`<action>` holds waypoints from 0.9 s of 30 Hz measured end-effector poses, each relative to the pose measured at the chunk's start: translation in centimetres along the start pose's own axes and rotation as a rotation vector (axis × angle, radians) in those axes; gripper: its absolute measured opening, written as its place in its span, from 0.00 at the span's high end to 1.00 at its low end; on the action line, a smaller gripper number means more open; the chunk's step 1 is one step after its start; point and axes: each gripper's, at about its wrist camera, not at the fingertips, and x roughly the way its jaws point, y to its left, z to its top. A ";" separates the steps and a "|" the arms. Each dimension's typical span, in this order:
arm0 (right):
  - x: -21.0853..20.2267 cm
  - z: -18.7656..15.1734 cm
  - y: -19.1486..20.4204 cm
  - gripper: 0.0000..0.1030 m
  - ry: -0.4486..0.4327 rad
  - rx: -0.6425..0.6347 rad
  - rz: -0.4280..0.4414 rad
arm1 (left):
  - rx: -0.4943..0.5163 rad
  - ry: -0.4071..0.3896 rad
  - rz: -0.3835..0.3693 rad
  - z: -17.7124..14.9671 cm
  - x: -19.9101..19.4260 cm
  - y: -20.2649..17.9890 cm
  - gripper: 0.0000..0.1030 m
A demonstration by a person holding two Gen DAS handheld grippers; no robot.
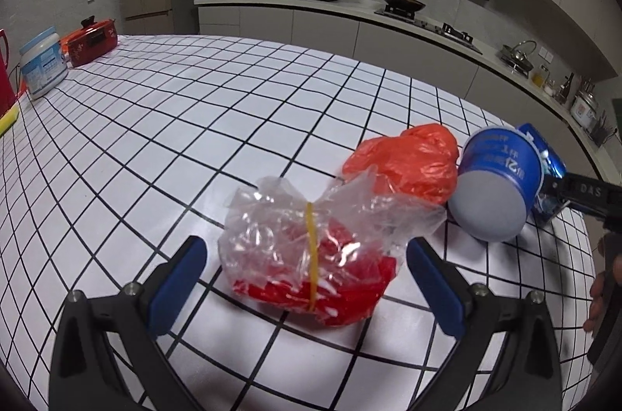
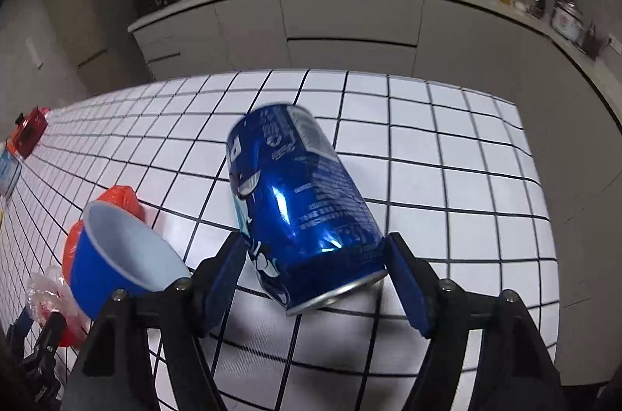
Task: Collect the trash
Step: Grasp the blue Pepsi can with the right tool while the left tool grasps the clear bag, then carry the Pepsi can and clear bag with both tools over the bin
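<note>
A clear plastic bag (image 1: 311, 251) with red scraps inside, tied by a yellow band, lies on the checked table (image 1: 163, 123). My left gripper (image 1: 307, 263) is open with its jaws on either side of this bag. An orange bag (image 1: 408, 162) and a tipped blue paper cup (image 1: 495, 185) lie behind it. My right gripper (image 2: 315, 267) is shut on a blue drink can (image 2: 295, 201), held tilted above the table. The cup (image 2: 120, 251) and orange bag (image 2: 120, 201) show at the left in the right wrist view.
A white tub (image 1: 42, 65) and a red pot (image 1: 93, 39) stand at the table's far left corner, with a red kettle (image 1: 6, 72) beside them. A kitchen counter (image 1: 350, 10) with cookware runs behind. The table's edge (image 2: 544, 201) lies to the right.
</note>
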 end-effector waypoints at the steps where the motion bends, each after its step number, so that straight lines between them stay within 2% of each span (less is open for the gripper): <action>1: 0.4 0.0 0.0 0.28 0.019 -0.009 0.014 | 0.003 0.004 -0.006 -0.1 0.1 0.1 0.01; 2: 0.6 0.1 0.0 0.36 0.027 -0.012 0.021 | 0.010 0.006 -0.009 -0.2 0.0 0.2 0.01; 7: -1.1 -1.8 -0.1 0.35 0.017 -0.006 0.072 | 0.000 -0.013 0.007 -0.7 -0.8 1.5 0.01; 9: -1.8 -2.3 0.0 0.15 0.015 -0.018 0.056 | -0.031 -0.006 0.004 -0.7 -1.1 2.4 0.01; 10: -2.2 -2.4 0.0 0.12 0.001 -0.025 0.044 | -0.051 -0.004 0.001 -0.7 -1.3 2.8 0.01; 12: -2.8 -2.2 0.1 0.11 -0.032 -0.030 0.035 | -0.070 -0.006 -0.005 -0.5 -1.3 3.0 0.01; 19: -0.4 -0.3 1.0 0.11 0.018 -0.098 0.028 | -0.065 0.041 -0.047 -0.2 0.4 1.5 0.01; 20: 0.0 -0.2 1.0 0.13 0.028 -0.098 0.046 | -0.068 0.049 -0.054 -0.2 0.9 1.5 0.01; 21: 0.2 -0.2 1.0 0.27 0.039 -0.098 0.060 | -0.072 0.063 -0.069 -0.2 1.3 1.6 0.06; 22: 0.4 -0.3 1.2 0.37 0.050 -0.107 0.069 | -0.078 0.076 -0.084 -0.2 1.6 1.7 0.12; 24: 0.3 -0.7 1.5 0.36 0.040 -0.112 0.078 | -0.061 0.055 -0.103 -0.3 1.3 1.9 0.18; 27: 0.0 -1.2 1.3 0.36 0.033 -0.105 0.087 | -0.059 0.051 -0.118 -0.4 1.2 2.2 0.19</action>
